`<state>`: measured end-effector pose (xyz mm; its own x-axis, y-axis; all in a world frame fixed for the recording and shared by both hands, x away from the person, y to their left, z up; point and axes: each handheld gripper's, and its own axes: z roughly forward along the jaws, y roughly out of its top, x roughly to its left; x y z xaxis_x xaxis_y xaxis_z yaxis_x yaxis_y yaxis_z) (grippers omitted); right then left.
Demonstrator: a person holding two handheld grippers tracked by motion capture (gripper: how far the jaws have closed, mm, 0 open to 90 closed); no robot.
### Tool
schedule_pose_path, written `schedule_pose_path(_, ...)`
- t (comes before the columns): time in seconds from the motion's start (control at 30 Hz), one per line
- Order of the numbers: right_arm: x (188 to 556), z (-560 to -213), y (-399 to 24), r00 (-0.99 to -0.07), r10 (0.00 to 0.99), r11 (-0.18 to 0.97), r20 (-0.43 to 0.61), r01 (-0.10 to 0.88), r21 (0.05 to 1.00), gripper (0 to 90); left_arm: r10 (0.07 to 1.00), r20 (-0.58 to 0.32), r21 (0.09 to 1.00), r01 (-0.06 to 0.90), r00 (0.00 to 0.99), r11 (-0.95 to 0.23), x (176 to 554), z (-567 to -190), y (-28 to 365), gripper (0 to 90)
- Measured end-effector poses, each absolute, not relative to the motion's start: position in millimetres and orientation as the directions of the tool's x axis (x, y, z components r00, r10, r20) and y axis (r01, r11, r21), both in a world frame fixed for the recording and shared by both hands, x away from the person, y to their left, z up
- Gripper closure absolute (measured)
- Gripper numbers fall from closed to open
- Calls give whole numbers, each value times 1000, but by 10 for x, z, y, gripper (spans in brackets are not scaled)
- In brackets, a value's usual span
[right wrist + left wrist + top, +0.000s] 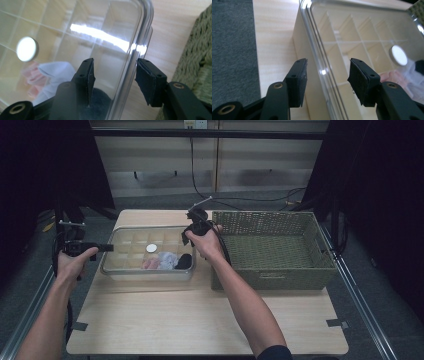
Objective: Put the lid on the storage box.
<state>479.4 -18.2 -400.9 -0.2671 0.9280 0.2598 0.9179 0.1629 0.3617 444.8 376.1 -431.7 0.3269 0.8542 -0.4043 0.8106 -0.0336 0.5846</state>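
A pale wooden box with several compartments (116, 265) sits on the table under a clear lid (135, 237) that has a round silver knob (151, 248). My left gripper (107, 248) is level at the box's left end. In the left gripper view its open jaws (327, 80) straddle the lid's rim (312, 40) without pressing on it. My right gripper (189, 237) is at the box's right end, and its open jaws (114, 80) stand either side of the lid's rim (140, 42). Pink (150, 264), white (167, 260) and black (184, 262) cloth items lie inside the box.
A green woven basket (272, 247) stands right beside the box, close to my right hand, and also appears in the right gripper view (197, 57). Bare wooden tabletop (200, 320) stretches in front of both. Dark floor lies beyond the table's left edge (232, 50).
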Motion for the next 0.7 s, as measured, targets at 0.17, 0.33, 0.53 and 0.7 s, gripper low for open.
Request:
schedule_pose_path(0.17, 4773, -4008, -181, -245, 943, 153, 224, 920, 361, 451, 849, -410, 589, 808, 334, -33, 4362, -4337, 3748, 460)
schedule_pose_path(0.33, 4751, -4058, -127, -256, 940, 180, 226, 935, 307, 477, 831, -419, 580, 812, 366, -65, 4315, -4337, 3706, 471)
schedule_pose_path(0.53, 4725, -4064, -61, -248, 946, 176, 206, 932, 316, 457, 845, -416, 600, 800, 335, -22, 4349, -4322, 3742, 594)
schedule_pose_path(0.7, 4762, -4065, -44, -233, 950, 160, 206, 934, 319, 446, 857, -413, 608, 794, 308, 8, 4424, -4332, 3708, 596)
